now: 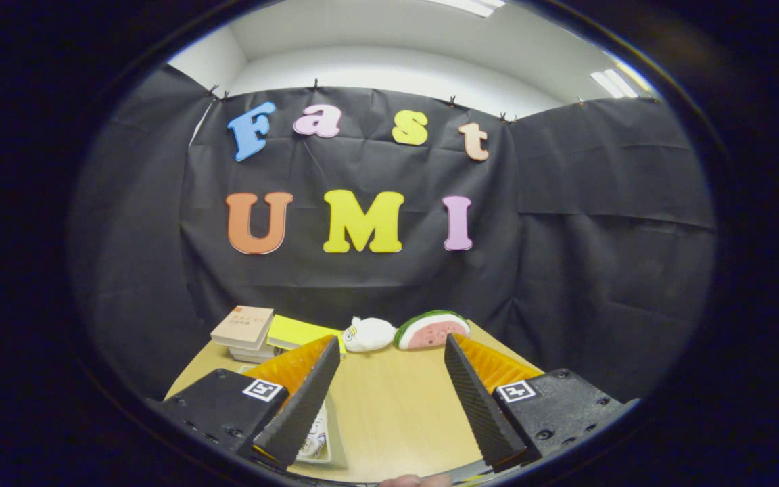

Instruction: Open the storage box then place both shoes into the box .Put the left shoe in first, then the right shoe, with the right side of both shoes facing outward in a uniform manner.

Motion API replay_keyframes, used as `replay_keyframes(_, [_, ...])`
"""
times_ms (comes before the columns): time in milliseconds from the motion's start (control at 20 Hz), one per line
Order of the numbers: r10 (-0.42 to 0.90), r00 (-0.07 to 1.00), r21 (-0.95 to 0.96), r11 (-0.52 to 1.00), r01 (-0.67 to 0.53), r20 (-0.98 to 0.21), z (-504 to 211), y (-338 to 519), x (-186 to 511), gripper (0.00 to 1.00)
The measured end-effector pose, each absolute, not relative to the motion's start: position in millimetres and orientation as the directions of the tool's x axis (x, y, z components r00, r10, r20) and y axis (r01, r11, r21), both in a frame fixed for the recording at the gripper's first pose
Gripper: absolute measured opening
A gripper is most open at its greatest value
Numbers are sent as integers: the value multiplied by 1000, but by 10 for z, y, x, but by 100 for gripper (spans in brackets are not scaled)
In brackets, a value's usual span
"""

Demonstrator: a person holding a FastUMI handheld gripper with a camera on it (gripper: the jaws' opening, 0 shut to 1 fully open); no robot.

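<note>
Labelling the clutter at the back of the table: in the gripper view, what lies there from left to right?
Stack of books → yellow book → white plush toy → watermelon plush. All lie beyond the open gripper, which holds nothing.

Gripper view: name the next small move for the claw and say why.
Probably tip the claw downward to look for the box. Its fingers stand open over bare table, aimed at a stack of books, a white plush and a watermelon plush beyond. Something pale lies under one finger, unclear what.
</note>
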State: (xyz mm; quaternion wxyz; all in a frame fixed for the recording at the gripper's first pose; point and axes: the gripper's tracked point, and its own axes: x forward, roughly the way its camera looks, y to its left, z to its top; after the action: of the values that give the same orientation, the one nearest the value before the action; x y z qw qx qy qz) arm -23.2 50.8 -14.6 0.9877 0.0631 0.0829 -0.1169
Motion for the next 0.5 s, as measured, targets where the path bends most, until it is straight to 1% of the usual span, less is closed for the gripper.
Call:
replay_keyframes(100, [-244, 956, 96, 961, 261, -162, -85, 450, -287, 99])
replay_keyframes(250, [-230, 957, 106, 962, 251, -176, -106, 536, -284, 99])
replay_keyframes(500, [-179, 968, 102, 975, 198, -175, -115, 818, -234, 99])
